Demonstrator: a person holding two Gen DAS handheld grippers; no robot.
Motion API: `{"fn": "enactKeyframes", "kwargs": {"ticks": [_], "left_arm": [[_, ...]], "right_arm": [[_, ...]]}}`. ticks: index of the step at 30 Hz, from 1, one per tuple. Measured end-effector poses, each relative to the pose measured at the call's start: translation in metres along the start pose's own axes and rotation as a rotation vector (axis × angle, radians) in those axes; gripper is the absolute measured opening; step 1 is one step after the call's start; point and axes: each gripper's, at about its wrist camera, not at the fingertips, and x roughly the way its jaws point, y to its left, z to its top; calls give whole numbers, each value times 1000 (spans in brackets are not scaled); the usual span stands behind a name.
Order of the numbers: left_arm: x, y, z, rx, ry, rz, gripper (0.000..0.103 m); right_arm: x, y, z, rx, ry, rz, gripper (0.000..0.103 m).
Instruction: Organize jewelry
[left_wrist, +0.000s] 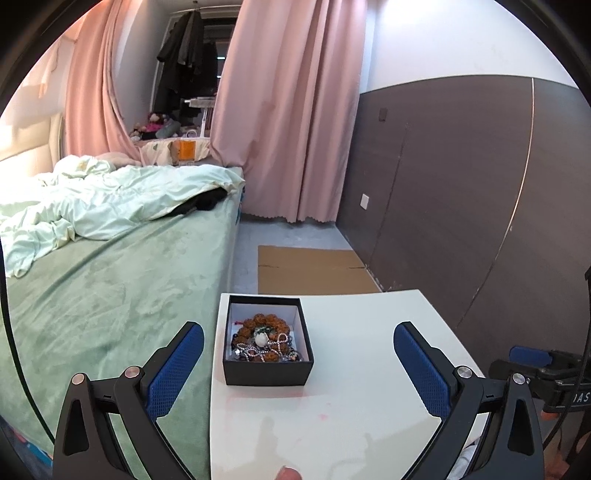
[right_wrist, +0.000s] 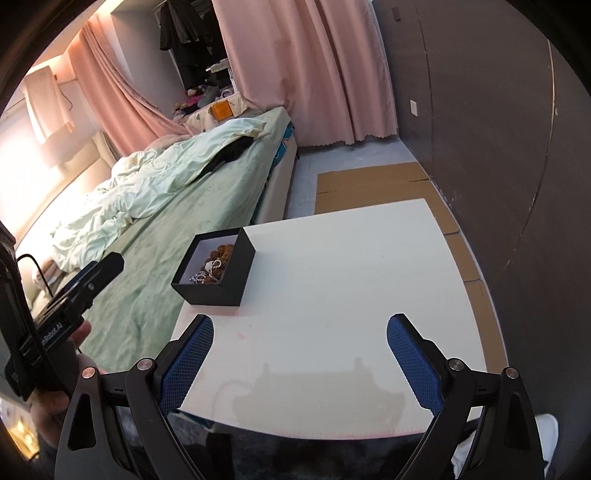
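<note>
A black open box (left_wrist: 268, 371) with a white lining stands near the far left corner of the white table (left_wrist: 369, 398). It holds a brown bead bracelet (left_wrist: 264, 323), silver chains (left_wrist: 264, 349) and a small white piece. My left gripper (left_wrist: 298, 341) is open and empty, held above the table just short of the box. In the right wrist view the box (right_wrist: 221, 273) sits at the table's (right_wrist: 351, 295) left edge. My right gripper (right_wrist: 300, 334) is open and empty over the table's near part. The left gripper's body (right_wrist: 74, 295) shows at the left.
A bed with a green sheet (left_wrist: 110, 295) and a crumpled pale duvet runs along the table's left side. Flat cardboard (left_wrist: 310, 269) lies on the floor beyond the table. A dark wall panel (left_wrist: 461, 184) stands to the right. Pink curtains (left_wrist: 288, 110) hang behind.
</note>
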Motion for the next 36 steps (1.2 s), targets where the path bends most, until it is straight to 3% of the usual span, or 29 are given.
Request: {"fn": "enactKeyframes", "kwargs": {"ticks": [36], "left_arm": [[-1,-16,-5,27,17,-24,103]], "right_arm": [[-2,-10,3,26,7,0,95]]}}
